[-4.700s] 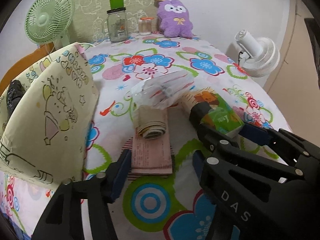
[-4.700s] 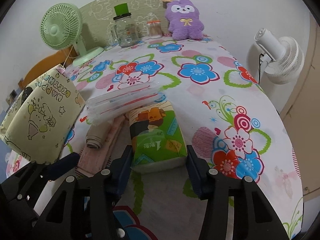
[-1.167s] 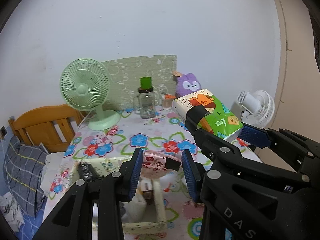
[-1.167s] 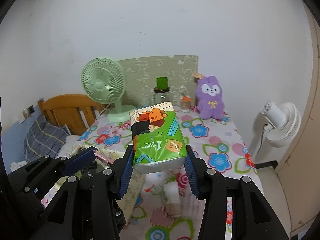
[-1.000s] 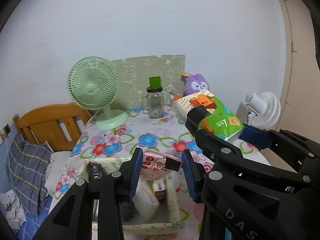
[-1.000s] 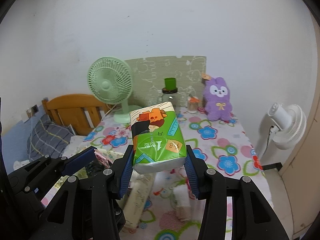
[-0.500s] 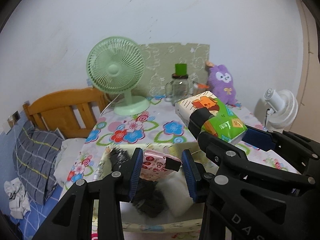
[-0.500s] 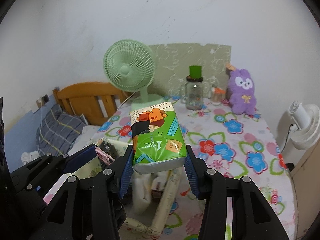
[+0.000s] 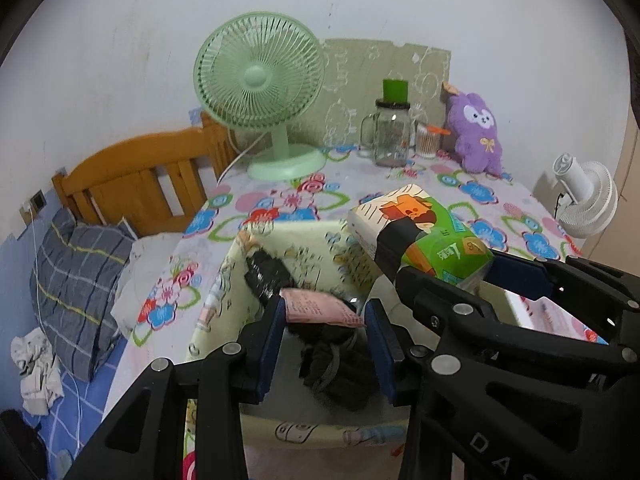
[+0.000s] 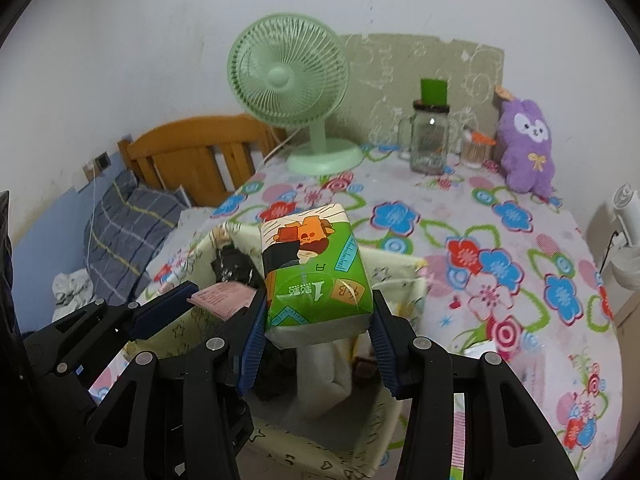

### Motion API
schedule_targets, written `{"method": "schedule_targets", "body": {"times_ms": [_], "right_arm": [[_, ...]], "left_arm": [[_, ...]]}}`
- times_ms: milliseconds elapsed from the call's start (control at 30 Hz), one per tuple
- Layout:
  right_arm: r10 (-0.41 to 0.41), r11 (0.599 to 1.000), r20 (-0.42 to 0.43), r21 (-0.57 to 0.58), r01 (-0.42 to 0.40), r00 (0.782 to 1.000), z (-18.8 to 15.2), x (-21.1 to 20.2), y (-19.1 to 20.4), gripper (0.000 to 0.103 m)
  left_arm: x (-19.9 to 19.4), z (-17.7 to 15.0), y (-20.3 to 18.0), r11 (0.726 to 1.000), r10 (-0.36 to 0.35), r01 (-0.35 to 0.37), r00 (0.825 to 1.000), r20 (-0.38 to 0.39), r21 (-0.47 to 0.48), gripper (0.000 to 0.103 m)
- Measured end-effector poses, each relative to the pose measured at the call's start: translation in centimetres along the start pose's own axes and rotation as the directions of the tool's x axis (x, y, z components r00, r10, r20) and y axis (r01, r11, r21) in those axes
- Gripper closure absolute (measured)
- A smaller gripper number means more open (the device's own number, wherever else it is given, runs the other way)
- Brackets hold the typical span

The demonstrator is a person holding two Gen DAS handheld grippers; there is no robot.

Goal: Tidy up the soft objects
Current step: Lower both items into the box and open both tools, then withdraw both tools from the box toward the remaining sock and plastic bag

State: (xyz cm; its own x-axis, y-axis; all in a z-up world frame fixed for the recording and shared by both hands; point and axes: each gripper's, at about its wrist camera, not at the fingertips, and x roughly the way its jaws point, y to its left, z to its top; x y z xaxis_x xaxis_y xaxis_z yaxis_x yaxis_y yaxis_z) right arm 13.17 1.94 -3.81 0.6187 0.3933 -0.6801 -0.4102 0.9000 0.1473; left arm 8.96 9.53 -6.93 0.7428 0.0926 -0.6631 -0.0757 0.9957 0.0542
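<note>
My left gripper (image 9: 325, 320) is shut on a small pink packet (image 9: 320, 311) and holds it over the open cream fabric bin (image 9: 320, 436). My right gripper (image 10: 318, 332) is shut on a green tissue pack (image 10: 316, 276), also above the bin (image 10: 340, 452); the pack shows in the left wrist view (image 9: 424, 236) too. Dark soft items (image 9: 340, 368) and a white bundle (image 10: 324, 376) lie inside the bin. The pink packet shows at left in the right wrist view (image 10: 224, 296).
A green desk fan (image 9: 264, 92), a glass jar with a green lid (image 9: 392, 132), a purple plush (image 9: 476, 136) and a small cup stand at the back of the flowered table. A white fan (image 9: 584, 200) is at right. A wooden bed frame (image 9: 136, 184) and pillow are at left.
Both grippers have come down and forward over the bin with their packs held. The bin now fills the lower view and its contents show closer.
</note>
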Motion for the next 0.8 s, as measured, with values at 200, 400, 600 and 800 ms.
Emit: {"method": "schedule_targets", "body": {"times_ms": [200,400,600,800], "right_arm": [[0.032,0.999,-0.052,-0.005,-0.032,0.998,-1.0,1.6,0.6,0.049],[0.052,0.998,-0.063,-0.016,-0.054,0.997,-1.5,2.0,1.1,0.029],[0.046,0.999,-0.047,-0.002,-0.046,0.998,-1.7,1.4,0.6,0.019],[0.029,1.0,-0.022,0.01,-0.028,0.999,-1.7,0.4,-0.1,0.017]], "left_arm": [[0.7,-1.1,0.7,1.0,0.0,-0.001,0.999,-0.048,-0.019,0.055],[0.4,-1.6,0.9,0.999,-0.019,0.017,0.999,-0.047,-0.037,0.036],[-0.1,-1.5,0.3,0.999,-0.041,0.04,0.999,-0.029,-0.034,0.025],[-0.6,-1.1,-0.6,0.997,-0.065,0.064,0.998,-0.009,-0.035,0.02]]}}
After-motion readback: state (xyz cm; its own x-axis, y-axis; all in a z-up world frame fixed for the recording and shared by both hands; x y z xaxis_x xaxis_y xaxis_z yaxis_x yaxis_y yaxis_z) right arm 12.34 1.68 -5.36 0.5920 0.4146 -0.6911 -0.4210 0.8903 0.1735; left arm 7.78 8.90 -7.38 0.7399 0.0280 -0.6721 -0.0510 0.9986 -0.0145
